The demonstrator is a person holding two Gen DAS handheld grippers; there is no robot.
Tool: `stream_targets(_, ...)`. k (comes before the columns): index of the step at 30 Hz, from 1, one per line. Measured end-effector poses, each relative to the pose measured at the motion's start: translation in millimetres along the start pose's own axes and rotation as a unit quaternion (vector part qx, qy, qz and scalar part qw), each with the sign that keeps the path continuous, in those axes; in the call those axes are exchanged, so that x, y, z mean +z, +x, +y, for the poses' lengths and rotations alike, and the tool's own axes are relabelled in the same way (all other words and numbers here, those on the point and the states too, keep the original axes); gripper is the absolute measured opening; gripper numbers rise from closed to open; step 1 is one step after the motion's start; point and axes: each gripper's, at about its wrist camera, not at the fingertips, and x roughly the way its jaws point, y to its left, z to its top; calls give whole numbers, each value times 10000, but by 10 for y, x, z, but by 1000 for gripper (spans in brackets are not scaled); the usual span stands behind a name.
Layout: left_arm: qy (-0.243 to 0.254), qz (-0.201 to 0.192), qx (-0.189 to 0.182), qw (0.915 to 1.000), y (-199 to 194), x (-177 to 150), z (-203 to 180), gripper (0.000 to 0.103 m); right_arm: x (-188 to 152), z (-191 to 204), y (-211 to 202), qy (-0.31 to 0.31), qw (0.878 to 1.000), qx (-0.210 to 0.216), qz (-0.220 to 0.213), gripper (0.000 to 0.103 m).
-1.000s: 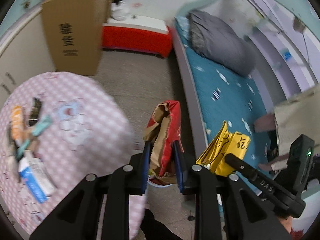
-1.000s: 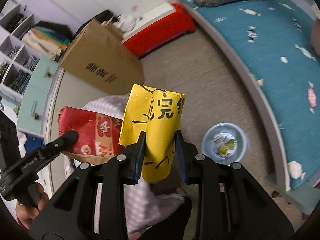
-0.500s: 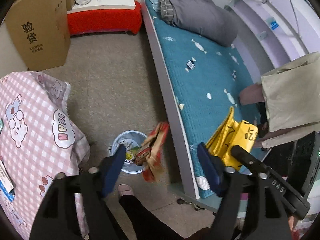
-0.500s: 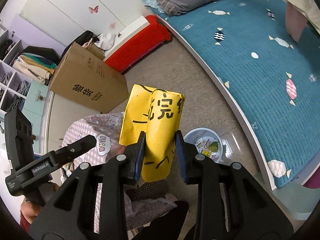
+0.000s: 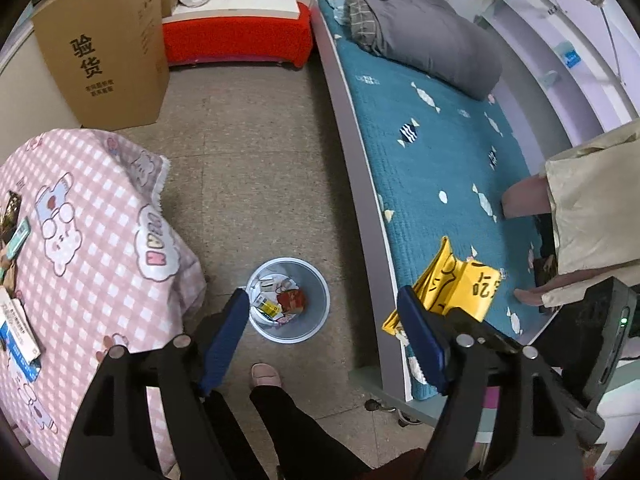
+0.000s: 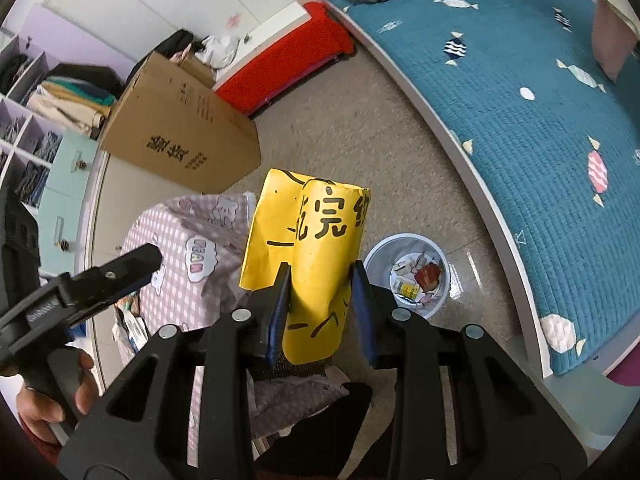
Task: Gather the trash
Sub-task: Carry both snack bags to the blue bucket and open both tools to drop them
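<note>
My left gripper (image 5: 320, 336) is open and empty, high above a round pale-blue trash bin (image 5: 320, 312) on the floor. A red paper bag (image 5: 292, 300) lies inside the bin among other scraps. My right gripper (image 6: 320, 300) is shut on a yellow paper bag (image 6: 316, 240) with black characters; the bag also shows in the left wrist view (image 5: 460, 284) at the right. In the right wrist view the bin (image 6: 376, 256) sits just right of the yellow bag, with the red bag (image 6: 428, 274) inside.
A table with a pink checked cloth (image 5: 80, 232) carrying several small items stands left of the bin. A bed with a teal cover (image 5: 440, 152) runs along the right. A cardboard box (image 5: 104, 48) and a red bench (image 5: 236, 36) stand at the back. My foot (image 5: 264, 376) is near the bin.
My left gripper opened and let go of the red paper bag, which fell into the bin. The right gripper kept its hold on the yellow bag and moved nearer the bin.
</note>
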Motion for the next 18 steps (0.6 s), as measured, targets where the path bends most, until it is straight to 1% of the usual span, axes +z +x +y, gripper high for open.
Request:
stream_targets(9, -223, -143, 143, 9995, -194, -58, 233, 75, -14, 147, 222, -267, 9994, -31, 236, 32)
stream_targets(11, -292, -196, 146, 9993, -248, -77, 294, 75, -13, 168, 259, -286, 9992, -114, 241, 40)
stream_targets(13, -338, -231, 155, 9990, -278, -102, 340, 75, -7, 158, 285, -256, 9993, -191, 171, 52)
stream_targets(15, -398, -256, 171, 9987, -311, -138, 398, 76, 2, 136, 326, -159, 9994, -236, 182, 62)
stream_targets(18, -497, -284, 189, 9982, -358, -191, 488, 76, -10, 111, 393, -22, 9993, -237, 274, 64)
